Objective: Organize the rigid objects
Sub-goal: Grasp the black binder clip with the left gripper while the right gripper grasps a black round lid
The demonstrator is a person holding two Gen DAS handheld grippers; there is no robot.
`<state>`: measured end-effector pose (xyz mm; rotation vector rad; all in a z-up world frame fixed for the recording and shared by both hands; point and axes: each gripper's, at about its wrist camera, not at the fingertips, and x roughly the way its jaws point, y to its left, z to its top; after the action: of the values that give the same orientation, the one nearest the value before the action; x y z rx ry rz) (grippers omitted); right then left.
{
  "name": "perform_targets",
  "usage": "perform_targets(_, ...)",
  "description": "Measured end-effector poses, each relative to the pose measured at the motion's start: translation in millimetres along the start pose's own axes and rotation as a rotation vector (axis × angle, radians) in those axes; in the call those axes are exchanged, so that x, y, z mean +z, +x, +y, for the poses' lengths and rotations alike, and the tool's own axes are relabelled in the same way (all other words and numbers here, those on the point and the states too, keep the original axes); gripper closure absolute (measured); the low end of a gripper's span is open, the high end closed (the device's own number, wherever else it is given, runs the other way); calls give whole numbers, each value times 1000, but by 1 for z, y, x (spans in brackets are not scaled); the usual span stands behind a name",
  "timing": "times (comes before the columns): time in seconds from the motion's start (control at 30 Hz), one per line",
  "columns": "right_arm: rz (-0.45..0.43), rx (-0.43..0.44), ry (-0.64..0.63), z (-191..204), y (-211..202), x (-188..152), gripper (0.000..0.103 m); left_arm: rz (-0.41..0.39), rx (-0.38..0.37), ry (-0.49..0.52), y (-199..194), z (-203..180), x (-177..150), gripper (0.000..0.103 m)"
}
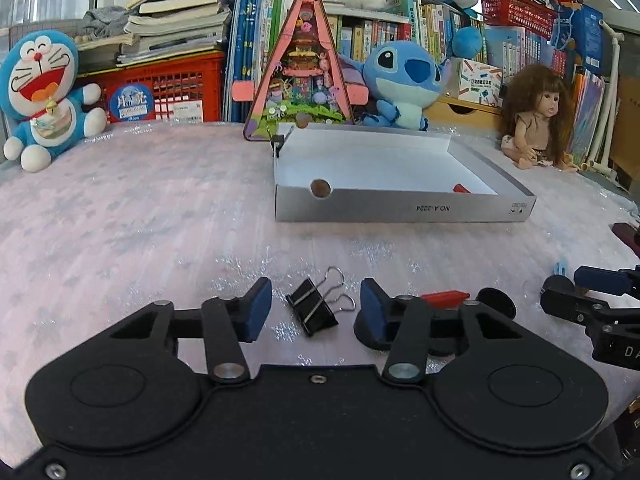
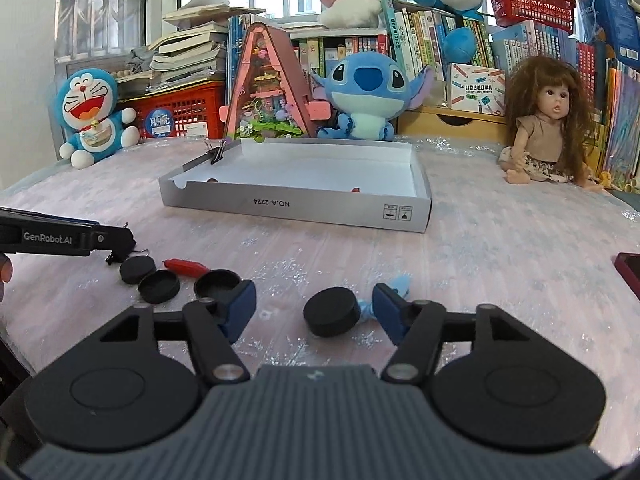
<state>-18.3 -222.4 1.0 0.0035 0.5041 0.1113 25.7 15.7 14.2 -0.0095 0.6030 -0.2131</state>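
Note:
A black binder clip (image 1: 316,307) lies on the table between the open fingers of my left gripper (image 1: 316,308). A black round cap (image 2: 331,311) lies between the open fingers of my right gripper (image 2: 314,306), nearer the right finger. Three more black caps (image 2: 159,286) and a red clip (image 2: 185,267) lie to its left. A light blue clip (image 2: 400,283) lies behind the right finger. The shallow white box (image 1: 400,210) stands ahead, holding a red piece (image 1: 462,189), with a binder clip (image 2: 216,153) on its left wall.
Plush toys (image 1: 40,92), a triangular pink toy house (image 1: 300,68), a doll (image 2: 548,120) and shelves of books line the table's far edge. A dark red flat object (image 2: 630,270) lies at the right edge.

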Motion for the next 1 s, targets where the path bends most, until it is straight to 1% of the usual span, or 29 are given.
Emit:
perform_targets(0.03, -1, -1, -1, 1, 0, -1, 35, 3, 1, 1, 1, 0, 0, 60)
perform_targets(0.1, 1, 1, -3, 2, 0, -2, 43, 12, 3, 1, 4, 0, -2, 61)
perform_targets(0.2, 8, -6, -12, 3, 0, -4, 48, 25, 11, -12, 9, 2, -2, 62)
perform_targets(0.33, 12, -21, -14, 2, 2, -5, 51, 26, 22, -17, 13, 3, -2, 63)
perform_targets(0.4, 13, -32, -17, 1, 4, -5, 52, 35, 23, -20, 16, 3, -2, 67)
perform_targets(0.53, 12, -48, -29, 2, 7, -5, 56, 36, 22, -22, 19, 4, -2, 68)
perform_targets(0.6, 11, -56, -36, 4, 8, -5, 60, 34, 24, -20, 21, 3, -2, 69)
perform_targets(0.63, 10, -61, -40, 4, 9, -5, 61, 32, 22, -21, 21, 3, -2, 70)
perform_targets(0.7, 10, -62, -42, 4, 9, -5, 64, 26, 21, -22, 22, 2, -2, 79)
perform_targets(0.83, 7, -60, -39, 4, 9, -5, 65, 27, 9, -23, 22, 1, -1, 84)
perform_targets(1.0, -12, -55, -37, 4, 5, -1, 65, 16, -2, -19, 18, -1, 1, 84)
